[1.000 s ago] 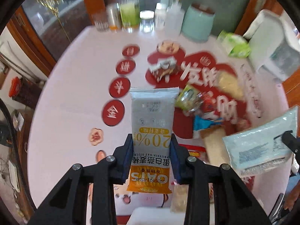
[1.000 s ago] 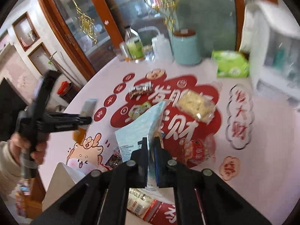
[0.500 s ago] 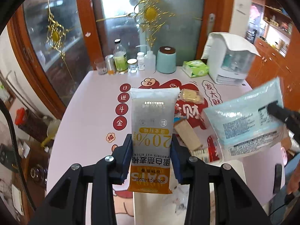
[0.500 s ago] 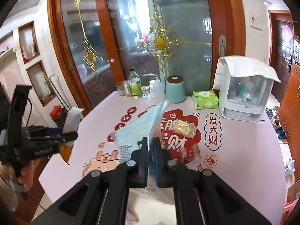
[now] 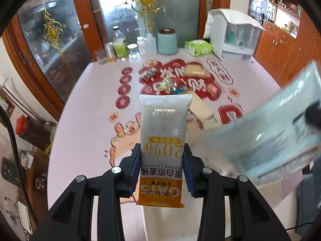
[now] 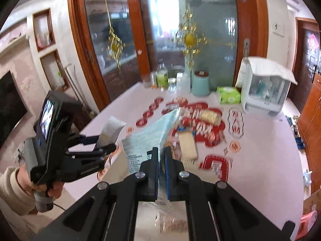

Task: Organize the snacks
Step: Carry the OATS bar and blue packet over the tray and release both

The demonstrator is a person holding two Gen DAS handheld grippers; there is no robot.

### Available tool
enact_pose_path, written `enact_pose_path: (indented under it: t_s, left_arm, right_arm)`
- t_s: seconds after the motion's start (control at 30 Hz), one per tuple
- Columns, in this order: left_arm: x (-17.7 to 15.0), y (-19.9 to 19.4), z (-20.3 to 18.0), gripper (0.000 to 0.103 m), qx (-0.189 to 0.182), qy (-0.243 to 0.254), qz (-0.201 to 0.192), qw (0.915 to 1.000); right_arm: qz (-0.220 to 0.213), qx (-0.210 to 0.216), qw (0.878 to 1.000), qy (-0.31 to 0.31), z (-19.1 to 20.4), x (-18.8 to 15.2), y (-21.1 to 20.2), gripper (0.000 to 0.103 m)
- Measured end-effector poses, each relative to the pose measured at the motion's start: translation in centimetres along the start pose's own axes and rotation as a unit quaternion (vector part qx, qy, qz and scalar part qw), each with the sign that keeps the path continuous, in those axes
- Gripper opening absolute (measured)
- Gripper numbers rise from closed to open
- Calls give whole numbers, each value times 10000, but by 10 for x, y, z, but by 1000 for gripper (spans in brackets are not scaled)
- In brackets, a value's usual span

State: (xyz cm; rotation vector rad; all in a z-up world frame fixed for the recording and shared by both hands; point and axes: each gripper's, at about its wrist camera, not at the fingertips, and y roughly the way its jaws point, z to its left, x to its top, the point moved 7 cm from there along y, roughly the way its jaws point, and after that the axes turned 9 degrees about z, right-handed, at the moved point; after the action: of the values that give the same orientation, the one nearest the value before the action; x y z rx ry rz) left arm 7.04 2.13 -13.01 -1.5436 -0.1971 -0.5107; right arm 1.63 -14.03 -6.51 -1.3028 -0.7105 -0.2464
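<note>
- Oat bar (image 5: 163, 138) stood upright above the counter (image 5: 90, 104), clamped in the left claw (image 5: 163, 165).
- Blue packet (image 6: 149, 138) was pinched edge-on in the right claw (image 6: 161, 167), beside it.

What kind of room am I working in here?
Most likely a home dining room. A pale pink table printed with red festive characters carries scattered snack packets, with a mint green canister and drink bottles at its far edge, before glass-panelled wooden doors hung with gold ornaments.
</note>
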Motion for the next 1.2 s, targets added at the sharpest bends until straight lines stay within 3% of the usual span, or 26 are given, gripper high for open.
enact_pose_path:
  t_s: [0.27,0.6,0.67,0.7,0.73,0.9,1.2]
  left_arm:
    - [-23,7,-22,37,-130,276,228,9993]
    - [-36,6,-31,41,-142,344,372,9986]
    - [-36,5,-30,58,-125,345,372,9986]
    - [-37,4,-30,76,-90,339,359,9987]
    - [-36,4,-29,87,-47,328,335,9989]
    - [-36,-2,-31,87,1,348,203,9992]
    - [-37,-6,-35,87,49,421,125,9990]
  right_arm:
    - [705,248,9970,209,11,-46,26,5]
    - [1446,303,9886,271,18,-72,56,9]
    - [1432,248,9887,361,15,-72,57,9]
    - [1392,183,9894,374,14,-71,56,10]
    - [1356,80,9901,361,13,-70,55,11]
    - [1197,-197,9922,298,14,-66,51,41]
    - [1200,-208,9916,433,11,-68,53,41]
